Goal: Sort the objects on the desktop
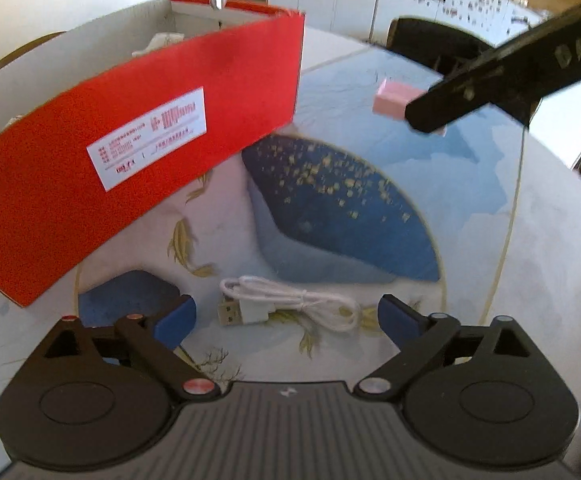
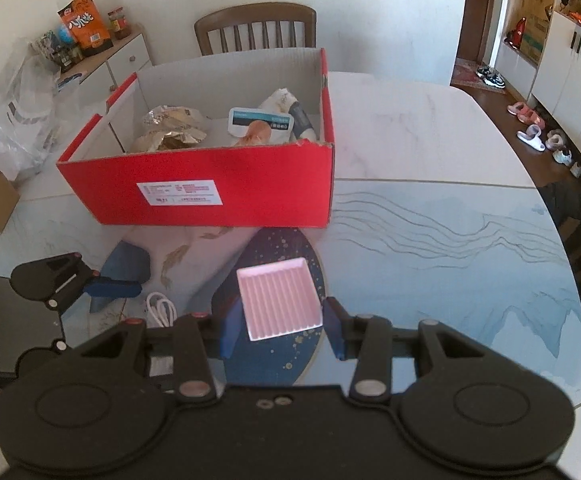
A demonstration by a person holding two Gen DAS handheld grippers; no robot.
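The pink tray (image 2: 277,299), a shallow square of ribbed plastic with a raised rim, hangs tilted above the counter (image 2: 430,264), pinched at its two side edges between the blue pads of the right gripper (image 2: 278,326). That gripper points steeply down toward the counter, its jaws closed partway on the tray's width. In the left wrist view the same tray shows as a small pink block behind the right gripper's black finger.

The left gripper (image 1: 286,316) also tips steeply downward, low over the counter, jaws spread wide with nothing pressed between them. A coiled white USB cable (image 1: 286,304) lies on the counter in the gap between its blue pads (whether either pad touches it cannot be told). The cable is thin and glossy, looped loosely, with a metal plug at one end.

Beyond both grippers stands an open red cardboard box (image 2: 218,188), rectangular, pale inside, with a white printed label on its near wall. It holds crumpled foil packets (image 2: 172,130) and a white-and-blue pouch (image 2: 260,124). The counter is smooth and glossy, marbled white with blue wave and fan patterns and gold fish. A wooden slat-back chair (image 2: 255,28) stands behind the box.
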